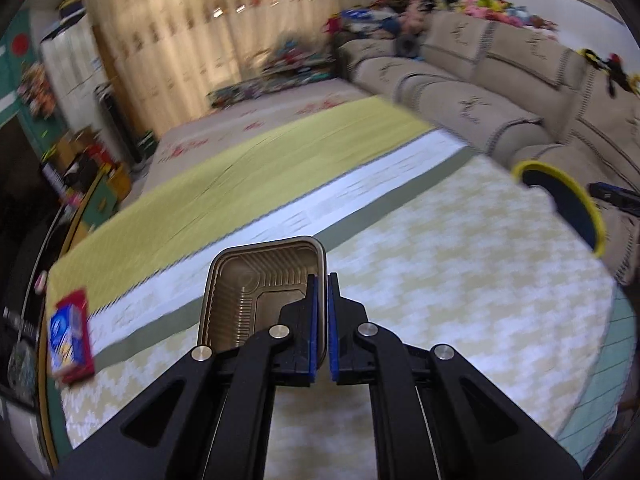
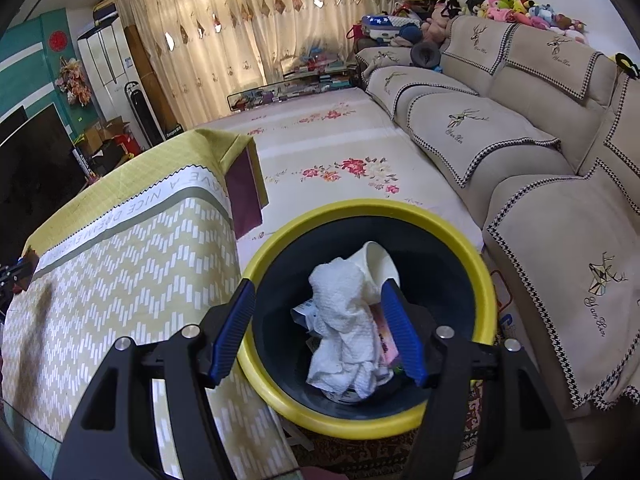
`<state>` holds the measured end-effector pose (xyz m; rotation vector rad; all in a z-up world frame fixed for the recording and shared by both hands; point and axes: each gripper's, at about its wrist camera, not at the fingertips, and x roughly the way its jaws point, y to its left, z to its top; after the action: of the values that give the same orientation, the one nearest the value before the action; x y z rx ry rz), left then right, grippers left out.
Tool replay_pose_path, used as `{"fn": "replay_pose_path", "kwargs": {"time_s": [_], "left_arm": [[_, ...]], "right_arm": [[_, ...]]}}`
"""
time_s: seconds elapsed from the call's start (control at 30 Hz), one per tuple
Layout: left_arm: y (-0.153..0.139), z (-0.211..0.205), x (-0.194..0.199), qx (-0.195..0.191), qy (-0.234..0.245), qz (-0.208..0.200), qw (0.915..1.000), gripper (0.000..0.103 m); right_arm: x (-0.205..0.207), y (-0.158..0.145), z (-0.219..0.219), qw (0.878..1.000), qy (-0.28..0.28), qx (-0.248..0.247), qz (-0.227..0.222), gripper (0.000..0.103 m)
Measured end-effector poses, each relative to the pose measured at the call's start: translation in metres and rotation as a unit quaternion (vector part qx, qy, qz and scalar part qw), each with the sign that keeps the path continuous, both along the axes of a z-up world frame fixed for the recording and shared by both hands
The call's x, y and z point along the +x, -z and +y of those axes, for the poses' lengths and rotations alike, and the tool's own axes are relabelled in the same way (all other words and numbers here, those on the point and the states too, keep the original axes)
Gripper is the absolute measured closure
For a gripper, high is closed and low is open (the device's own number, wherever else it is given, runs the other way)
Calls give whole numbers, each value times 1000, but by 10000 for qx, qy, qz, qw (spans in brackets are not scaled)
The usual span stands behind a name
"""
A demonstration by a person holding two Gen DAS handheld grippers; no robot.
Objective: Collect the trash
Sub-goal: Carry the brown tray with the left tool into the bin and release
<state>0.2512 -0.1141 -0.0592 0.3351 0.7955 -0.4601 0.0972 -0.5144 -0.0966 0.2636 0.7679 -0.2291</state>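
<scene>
A brown foil tray (image 1: pixel 256 292) sits empty on the patterned tablecloth (image 1: pixel 460 320) in the left wrist view. My left gripper (image 1: pixel 323 312) is shut on the tray's right rim, with the thin wall pinched between the blue pads. In the right wrist view, a dark bin with a yellow rim (image 2: pixel 280 236) stands on the floor beside the table. It holds a crumpled white tissue (image 2: pixel 344 320), a white cup (image 2: pixel 380 264) and some wrappers. My right gripper (image 2: pixel 318 332) hangs open over the bin with nothing held between its fingers. The same bin (image 1: pixel 536 167) shows past the table's right edge.
A red and blue box (image 1: pixel 70 336) lies at the table's left edge. A beige sofa (image 2: pixel 520 128) runs along the right, close to the bin. A floral mat (image 2: pixel 340 152) covers the floor beyond the table. A dark TV (image 2: pixel 36 168) stands at the left.
</scene>
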Motion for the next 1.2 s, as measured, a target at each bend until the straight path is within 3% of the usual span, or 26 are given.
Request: {"fn": "replay_pose_path", "kwargs": {"time_s": [0.23,0.47,0.67,0.87,0.93,1.0,1.03,1.07,1.13,1.2], "left_arm": [[-24,-119,-29,-176,1091,-32,9939,98],[-23,-256,-55,-198,2143,214,9763,98],[0,-340,-55,-105,2540,723,9645,98],[30,-391,-52,69,2659,1018,9586,98],[40,-402,-50,156,2617,992,9599,89],[46,-409,-49,219,2531,940,9626,49],[47,-406,-48,217,2499,900,9638,41],[47,-403,-49,210,2462,838,9653,35],[43,-388,-49,198,2410,785,9672,34],[33,-367,-49,101,2300,715,9705,23]], "right_arm": [[-34,-4,-24,9996,272,-54,-52,40],[-74,-8,-64,9971,753,-94,-113,40],[-100,-3,-94,9939,1096,40,-150,38],[-113,1,-108,9924,1209,160,-162,38],[-113,2,-109,9924,1204,192,-158,37],[-112,4,-107,9927,1176,206,-143,37],[-112,4,-106,9931,1149,207,-140,37],[-110,4,-105,9933,1127,205,-134,37],[-108,2,-101,9938,1085,192,-119,35],[-105,1,-93,9949,986,168,-93,34]]}}
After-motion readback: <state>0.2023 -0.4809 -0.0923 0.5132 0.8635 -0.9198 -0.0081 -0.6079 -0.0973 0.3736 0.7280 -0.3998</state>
